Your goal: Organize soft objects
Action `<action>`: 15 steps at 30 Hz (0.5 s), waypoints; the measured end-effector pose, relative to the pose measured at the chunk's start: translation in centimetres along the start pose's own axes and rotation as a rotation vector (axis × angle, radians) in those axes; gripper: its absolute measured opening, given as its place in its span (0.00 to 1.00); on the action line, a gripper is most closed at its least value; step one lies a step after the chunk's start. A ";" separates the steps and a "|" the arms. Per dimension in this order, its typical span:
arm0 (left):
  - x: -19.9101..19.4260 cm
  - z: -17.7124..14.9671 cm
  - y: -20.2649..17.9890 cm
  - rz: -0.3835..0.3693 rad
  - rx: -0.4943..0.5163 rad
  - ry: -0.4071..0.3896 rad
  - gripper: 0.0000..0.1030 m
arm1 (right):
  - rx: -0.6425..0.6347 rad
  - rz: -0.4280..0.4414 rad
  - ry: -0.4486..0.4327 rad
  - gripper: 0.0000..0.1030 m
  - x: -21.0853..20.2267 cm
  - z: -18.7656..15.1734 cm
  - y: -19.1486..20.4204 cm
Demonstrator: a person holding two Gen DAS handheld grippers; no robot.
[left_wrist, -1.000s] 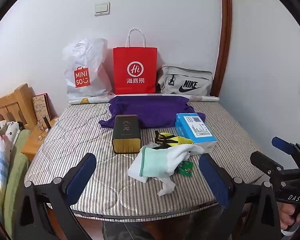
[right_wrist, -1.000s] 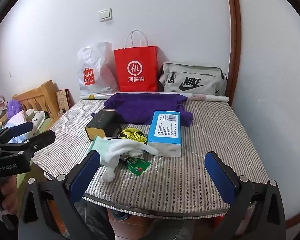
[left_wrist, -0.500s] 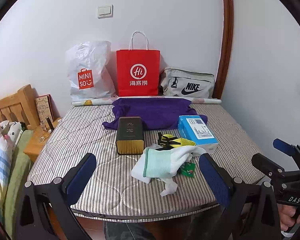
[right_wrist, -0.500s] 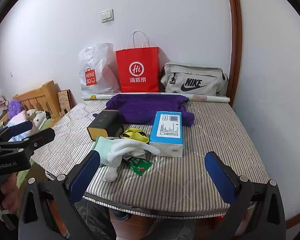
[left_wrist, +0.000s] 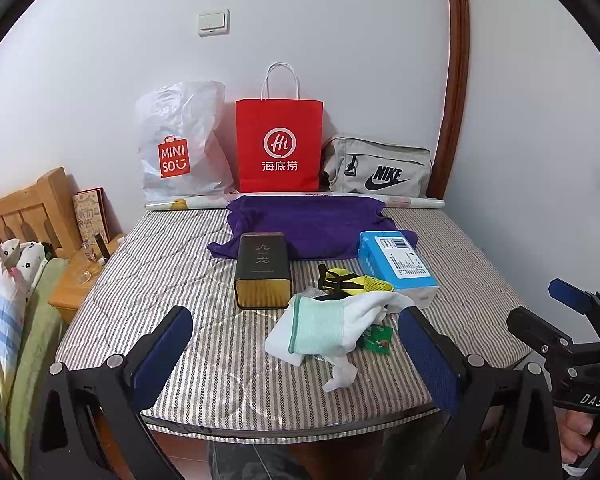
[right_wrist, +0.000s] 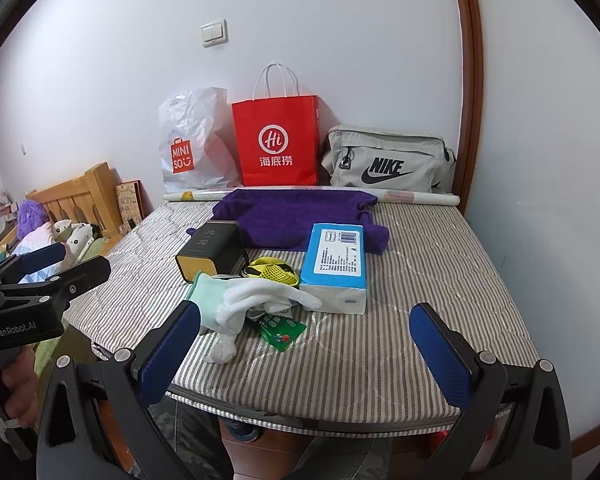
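Note:
White gloves with mint-green cuffs [left_wrist: 332, 322] [right_wrist: 252, 300] lie in a heap near the front of the striped mattress [left_wrist: 172, 280]. A yellow and black mesh item [left_wrist: 352, 282] [right_wrist: 274, 270] lies just behind them. A purple cloth [left_wrist: 308, 224] [right_wrist: 292, 216] is spread at the back. My left gripper [left_wrist: 296, 358] is open and empty, held in front of the mattress edge, short of the gloves. My right gripper [right_wrist: 304, 354] is open and empty, at the front edge, right of the gloves.
A dark tea tin [left_wrist: 264, 270] and a blue box [left_wrist: 396, 266] flank the mesh item. A green packet [left_wrist: 376, 338] lies by the gloves. A Miniso bag [left_wrist: 180, 148], red paper bag [left_wrist: 279, 146] and Nike bag [left_wrist: 378, 168] stand against the wall. A wooden headboard [left_wrist: 28, 212] is at left.
Both grippers have risen or tilted slightly, so the scene sits a little lower and closer in view. Nothing on the mattress moved. Both stay open.

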State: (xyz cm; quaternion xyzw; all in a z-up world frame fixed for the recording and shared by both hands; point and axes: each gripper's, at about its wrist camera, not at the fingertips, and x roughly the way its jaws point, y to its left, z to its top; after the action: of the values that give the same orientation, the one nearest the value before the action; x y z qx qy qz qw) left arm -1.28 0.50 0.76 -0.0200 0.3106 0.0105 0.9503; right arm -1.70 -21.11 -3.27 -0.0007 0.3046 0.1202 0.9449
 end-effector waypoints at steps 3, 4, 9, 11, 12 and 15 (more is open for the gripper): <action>0.0 0.0 0.0 0.001 0.000 0.000 1.00 | 0.000 -0.001 -0.001 1.00 -0.1 0.0 0.0; 0.0 0.0 0.0 0.000 0.000 0.000 1.00 | 0.000 -0.001 -0.002 1.00 -0.1 0.0 0.0; 0.0 0.0 0.0 0.001 0.000 0.000 1.00 | 0.000 -0.002 -0.004 1.00 -0.2 0.0 0.2; 0.0 0.0 0.0 0.000 0.000 0.000 1.00 | -0.001 0.000 -0.005 1.00 -0.2 0.0 0.2; 0.0 0.0 0.0 0.000 0.001 -0.001 1.00 | 0.000 -0.001 -0.006 1.00 -0.2 0.0 0.2; 0.0 0.0 0.0 0.000 0.001 0.000 1.00 | 0.000 0.000 -0.008 1.00 -0.4 0.0 0.3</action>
State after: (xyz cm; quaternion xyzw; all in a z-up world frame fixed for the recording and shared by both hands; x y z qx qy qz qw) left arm -1.27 0.53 0.78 -0.0198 0.3105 0.0103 0.9503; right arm -2.12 -20.91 -3.00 -0.0002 0.3009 0.1199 0.9461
